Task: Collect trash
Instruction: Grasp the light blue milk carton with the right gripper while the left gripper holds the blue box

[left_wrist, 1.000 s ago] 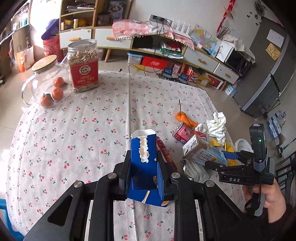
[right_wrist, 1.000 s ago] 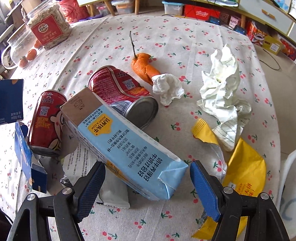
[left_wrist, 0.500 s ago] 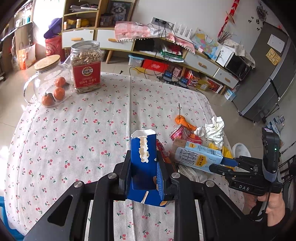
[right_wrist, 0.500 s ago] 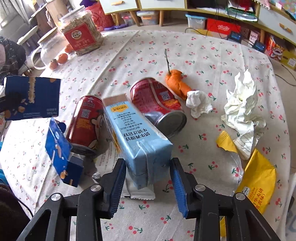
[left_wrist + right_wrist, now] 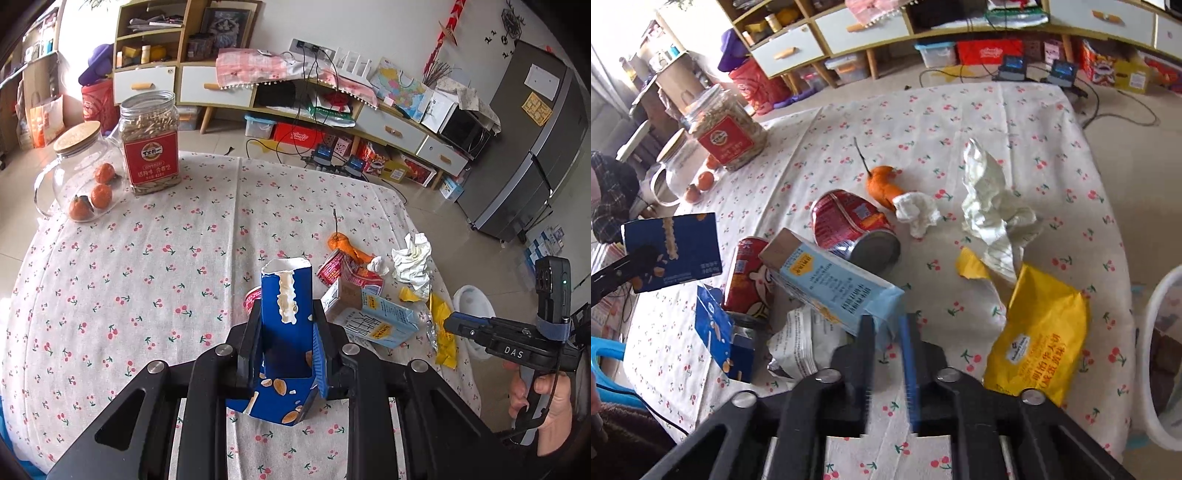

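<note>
Between the closing right hand-held gripper (image 5: pixel 886 332) pads, a pale-blue milk carton (image 5: pixel 831 284), brown-topped, yellow-labelled, tilted, pinched by its end.

bright daylight from left | fisheye edge bending | right view motion-blurred (left view sharp)

Black hand-held gripper (image 5: pixel 886 325), blue pads (image 5: pixel 908 343), silver screws

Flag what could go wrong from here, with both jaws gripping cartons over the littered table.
1. The right gripper, its jaws having just been closing, pinches only the flattened end of the light blue milk carton; the long body hangs out front and may slip or swing into the red can.
2. The open dark blue carton in the left gripper shows white residue at its torn top, which could drip on the tablecloth.
</note>
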The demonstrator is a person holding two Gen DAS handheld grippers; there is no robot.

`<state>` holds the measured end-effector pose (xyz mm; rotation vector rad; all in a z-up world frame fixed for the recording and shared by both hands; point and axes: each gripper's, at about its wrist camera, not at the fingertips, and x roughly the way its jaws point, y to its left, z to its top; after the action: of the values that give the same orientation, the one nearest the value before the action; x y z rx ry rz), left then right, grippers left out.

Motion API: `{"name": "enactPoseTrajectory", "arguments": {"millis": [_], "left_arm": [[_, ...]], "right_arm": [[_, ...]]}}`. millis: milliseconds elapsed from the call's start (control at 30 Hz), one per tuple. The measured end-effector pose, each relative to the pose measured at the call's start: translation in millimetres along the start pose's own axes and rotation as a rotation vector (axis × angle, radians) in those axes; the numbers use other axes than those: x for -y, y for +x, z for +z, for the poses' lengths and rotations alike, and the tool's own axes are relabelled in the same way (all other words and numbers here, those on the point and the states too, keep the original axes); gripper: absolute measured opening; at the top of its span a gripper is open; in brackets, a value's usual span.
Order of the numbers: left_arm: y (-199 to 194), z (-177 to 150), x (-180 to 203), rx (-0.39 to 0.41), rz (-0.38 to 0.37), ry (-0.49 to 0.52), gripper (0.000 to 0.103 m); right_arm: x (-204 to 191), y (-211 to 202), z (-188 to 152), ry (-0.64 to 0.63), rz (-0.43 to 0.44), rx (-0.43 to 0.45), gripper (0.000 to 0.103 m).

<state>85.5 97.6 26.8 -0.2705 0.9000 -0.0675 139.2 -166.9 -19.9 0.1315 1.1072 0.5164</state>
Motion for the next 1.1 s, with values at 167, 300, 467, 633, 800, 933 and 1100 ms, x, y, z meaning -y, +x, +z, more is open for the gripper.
{"name": "enactPoseTrajectory", "arguments": {"millis": [167,300,467,633,800,933,1100], "left_arm": [[-1.1,3.2,-5.9,0.012,0.022,-0.013,0.024],[-2.2,0.2,-12.3,0.008,0.032,-0.015,0.024],[-2.5,-5.5,-20.5,-0.005,0.046,-0.005,0.024],[-3.5,-7.7,-28.1,-0.013,0.050,-0.008,0.024],[-7.8,-7.9,-31.7,-0.007,0.046,-0.010,0.024],[-11.7,-7.9,-29.5,0.005,0.041,-0.007,0.024],[-15.6,-8.0,-23.4,0.020,0.028,0.001,0.024]], "right_arm": [[-1.6,13.4,4.7,0.000,0.012,-0.030,0.055],[-15.6,35.6,11.7,-0.034,0.015,-0.057,0.069],[-33.6,66.3,15.1,-0.108,-0.002,-0.101,0.070],[-34.4,83.4,13.0,-0.136,-0.019,-0.129,0.063],[-31.0,65.4,12.5,-0.075,0.050,-0.115,0.047],[-36.1,36.6,12.4,-0.069,0.087,-0.052,0.043],[-32.8,-0.7,10.1,-0.050,0.090,0.032,0.043]]}}
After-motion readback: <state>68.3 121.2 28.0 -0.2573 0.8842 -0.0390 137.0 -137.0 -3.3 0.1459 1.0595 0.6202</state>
